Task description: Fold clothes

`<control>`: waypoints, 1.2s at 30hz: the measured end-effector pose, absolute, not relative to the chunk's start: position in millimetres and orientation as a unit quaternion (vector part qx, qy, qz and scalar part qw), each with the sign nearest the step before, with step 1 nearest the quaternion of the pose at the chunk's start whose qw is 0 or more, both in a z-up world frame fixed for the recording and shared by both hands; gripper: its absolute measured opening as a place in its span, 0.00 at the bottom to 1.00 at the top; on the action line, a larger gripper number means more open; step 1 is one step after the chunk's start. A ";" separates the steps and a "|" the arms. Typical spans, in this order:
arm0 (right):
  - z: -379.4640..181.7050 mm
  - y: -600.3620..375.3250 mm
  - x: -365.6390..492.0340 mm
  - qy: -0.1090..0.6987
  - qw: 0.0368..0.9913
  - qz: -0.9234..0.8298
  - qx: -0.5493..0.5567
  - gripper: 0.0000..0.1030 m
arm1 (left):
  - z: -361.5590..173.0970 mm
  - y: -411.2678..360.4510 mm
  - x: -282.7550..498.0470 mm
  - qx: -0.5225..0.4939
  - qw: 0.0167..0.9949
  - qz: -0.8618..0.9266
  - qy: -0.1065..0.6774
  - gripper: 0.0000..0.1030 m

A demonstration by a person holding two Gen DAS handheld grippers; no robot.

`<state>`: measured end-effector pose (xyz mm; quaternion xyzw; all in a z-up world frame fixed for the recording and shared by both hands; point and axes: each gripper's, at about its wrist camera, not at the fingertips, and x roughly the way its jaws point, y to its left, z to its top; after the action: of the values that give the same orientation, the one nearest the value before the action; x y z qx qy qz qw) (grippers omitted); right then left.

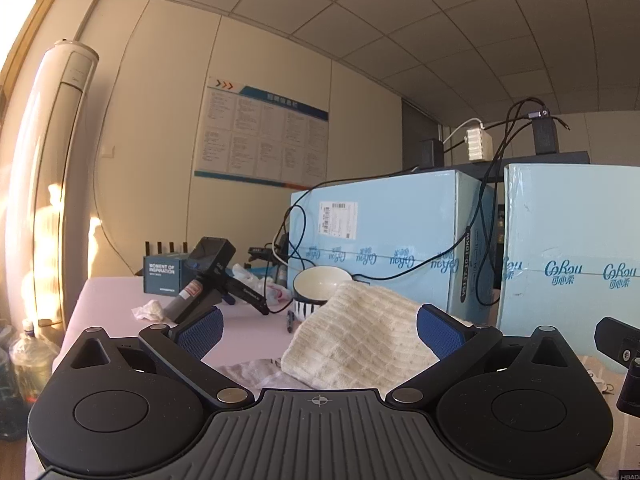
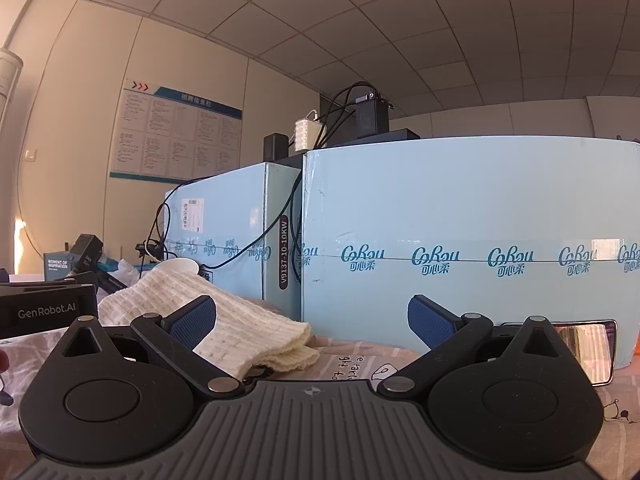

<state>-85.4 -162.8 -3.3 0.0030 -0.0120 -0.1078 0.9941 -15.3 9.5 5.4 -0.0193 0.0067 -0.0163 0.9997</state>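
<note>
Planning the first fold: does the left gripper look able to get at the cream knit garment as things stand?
Probably yes. The left gripper is open, and the cream knit garment lies right between and beyond its fingers, with nothing visible in between.

- Sweater (image 1: 360,340): cream ribbed knit, rough, matt.
- Left gripper (image 1: 320,330) pads (image 1: 200,332): blue, textured; body matt black plastic.
- Boxes (image 2: 460,240) ahead: pale-blue cardboard, smooth.
</note>
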 end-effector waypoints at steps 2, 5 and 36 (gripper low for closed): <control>-3.6 -163.1 -86.6 -0.015 0.994 -0.110 0.004 1.00 | 5.5 10.4 -17.4 -0.023 1.000 -0.017 -0.002 1.00; -3.8 -162.3 -88.0 -0.017 0.993 -0.114 0.003 1.00 | 5.5 11.9 -19.6 -0.029 0.999 -0.025 -0.012 1.00; 30.5 -134.8 -174.2 -0.086 0.977 -0.195 -0.002 1.00 | 7.7 36.0 -42.4 -0.124 0.968 -0.202 -0.082 1.00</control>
<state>-174.2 -134.8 30.5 -0.0018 -0.0858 -0.1951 0.9770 -42.4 36.0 7.7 -0.1244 -0.0816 -0.2016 0.9681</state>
